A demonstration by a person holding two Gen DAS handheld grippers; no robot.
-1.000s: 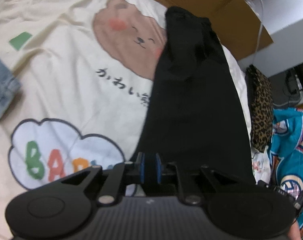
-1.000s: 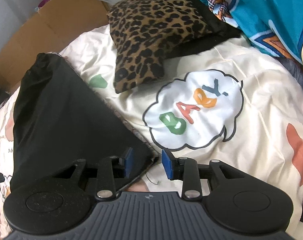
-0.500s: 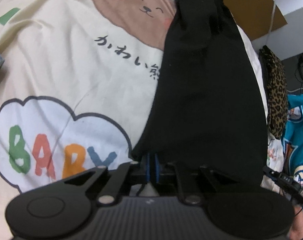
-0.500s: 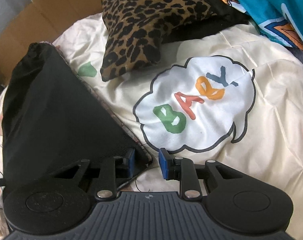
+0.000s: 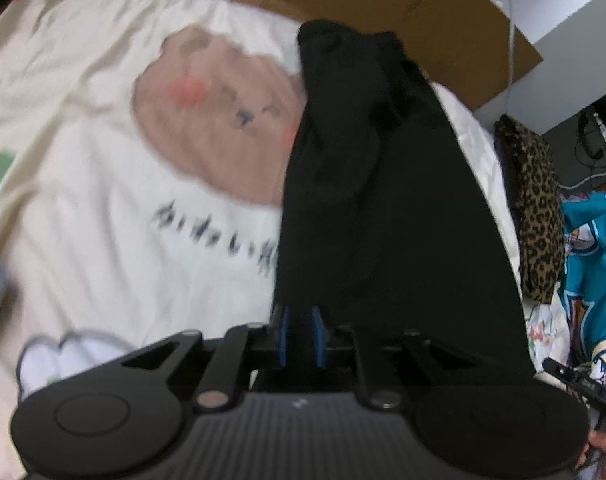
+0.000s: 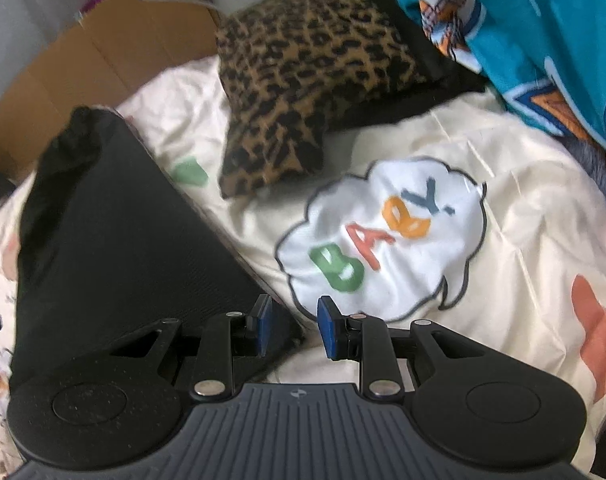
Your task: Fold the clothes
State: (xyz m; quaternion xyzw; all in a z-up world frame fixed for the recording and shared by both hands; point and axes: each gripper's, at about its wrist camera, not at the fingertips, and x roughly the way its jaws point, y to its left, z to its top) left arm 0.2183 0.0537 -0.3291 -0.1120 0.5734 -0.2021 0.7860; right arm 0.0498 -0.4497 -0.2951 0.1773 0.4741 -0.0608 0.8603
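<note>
A black garment [image 5: 391, 208], matte and finely ribbed, lies as a long tapering panel on a cream printed bedcover [image 5: 103, 184], its far end bunched into soft rolls. It spreads ahead of both tongs, between them.

Left tongs [image 5: 301, 334]: the blue-padded jaws are opening, with a narrow gap between them. The garment's near left corner lies between the pads; whether they press it cannot be told.

Right tongs [image 6: 291, 330]: the jaws stand moderately apart. The garment's near right corner reaches just past the left pad into the gap, without contact on the right pad. The hem there shows a thin, stitched edge.

On the bedcover, a white cloud-shaped print [image 6: 383, 236] with coloured block letters lies just ahead and right of the right tongs. A brown rounded bear face [image 5: 219, 120] is printed ahead and left of the left tongs.

A leopard-pattern cushion [image 6: 307, 92], plush and squarish, rests farther ahead of the right tongs. Beyond the garment stands flat brown cardboard [image 6: 87, 64]; a teal patterned fabric [image 6: 515, 28] is at far right.
</note>
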